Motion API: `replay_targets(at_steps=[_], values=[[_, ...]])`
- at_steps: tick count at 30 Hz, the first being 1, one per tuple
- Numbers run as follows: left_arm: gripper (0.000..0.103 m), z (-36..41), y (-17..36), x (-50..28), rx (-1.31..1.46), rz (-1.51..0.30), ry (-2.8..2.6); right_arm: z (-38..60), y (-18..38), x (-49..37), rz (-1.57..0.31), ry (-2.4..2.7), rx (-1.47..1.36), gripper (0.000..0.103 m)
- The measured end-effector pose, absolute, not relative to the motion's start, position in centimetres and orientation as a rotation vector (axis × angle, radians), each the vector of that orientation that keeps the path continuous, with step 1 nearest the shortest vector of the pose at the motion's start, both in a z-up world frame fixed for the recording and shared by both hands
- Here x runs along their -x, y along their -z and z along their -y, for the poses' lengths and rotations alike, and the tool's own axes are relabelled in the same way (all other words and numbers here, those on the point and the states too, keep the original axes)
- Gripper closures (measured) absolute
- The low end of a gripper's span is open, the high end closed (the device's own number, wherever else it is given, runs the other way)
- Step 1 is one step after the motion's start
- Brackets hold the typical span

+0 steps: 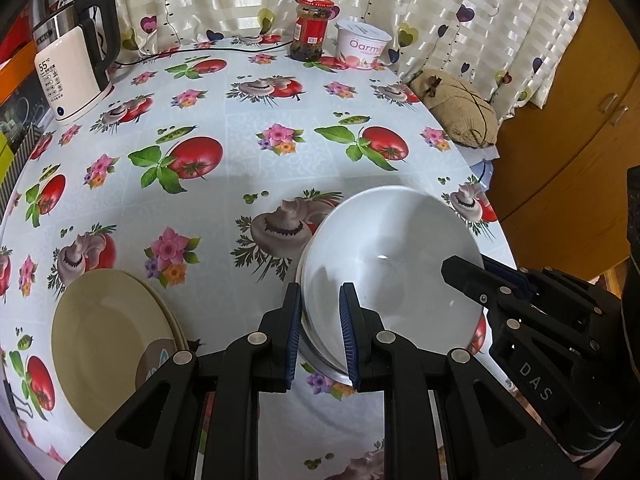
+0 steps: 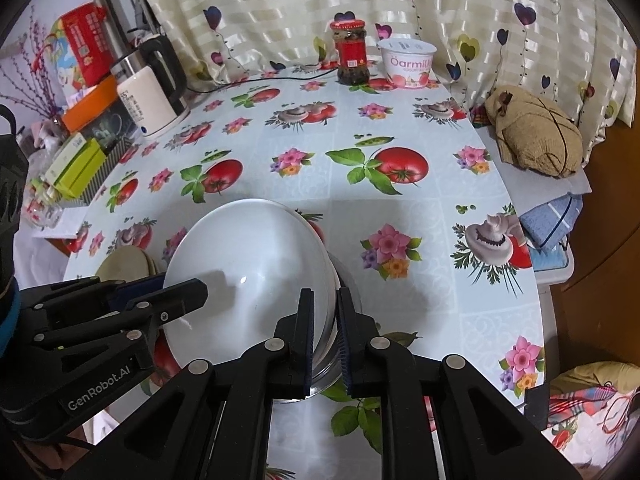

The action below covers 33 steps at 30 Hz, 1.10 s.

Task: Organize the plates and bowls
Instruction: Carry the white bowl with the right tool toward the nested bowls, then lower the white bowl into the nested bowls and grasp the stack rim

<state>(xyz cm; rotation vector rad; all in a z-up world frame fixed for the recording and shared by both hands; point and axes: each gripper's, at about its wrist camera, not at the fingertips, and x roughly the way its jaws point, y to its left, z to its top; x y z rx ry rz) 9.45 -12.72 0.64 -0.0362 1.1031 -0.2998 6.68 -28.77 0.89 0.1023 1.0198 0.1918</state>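
While your left gripper (image 1: pixel 320 332) and right gripper (image 2: pixel 325 340) each clamp opposite rims of the white bowl (image 1: pixel 392 276), it sits tilted in the lower centre of both views, over a steel bowl (image 2: pixel 326 376) on the tabletop (image 1: pixel 240 152); beige plates (image 1: pixel 108 344) lie lower left.

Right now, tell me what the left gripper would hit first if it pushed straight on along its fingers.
The left gripper already straddles the near rim of the white bowl, so it would meet that bowl's wall first, then probably the tablecloth beneath.
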Motion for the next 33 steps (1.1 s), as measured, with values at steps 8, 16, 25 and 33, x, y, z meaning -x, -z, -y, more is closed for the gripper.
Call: replay_targets(at_steps=[8, 16, 25, 33], values=[[0.083, 12.7, -0.5, -9.3, 0.039, -1.083, 0.308, 29.0, -0.9, -6.7, -1.007, -0.184, -0.094, 0.089], [0.083, 12.7, -0.5, -9.2, 0.037, -1.067, 0.315, 29.1, -0.9, -6.7, -0.999, -0.181, -0.091, 0.091], [0.083, 12.3, -0.5, -9.0, 0.049, -1.044, 0.333, 29.3, -0.9, -6.8, -1.001, -0.194, -0.106, 0.091], [0.083, 12.1, -1.8, -8.1, 0.048, -0.974, 0.346, 29.6, -1.5, -6.2, -0.979, -0.211, -0.115, 0.079]])
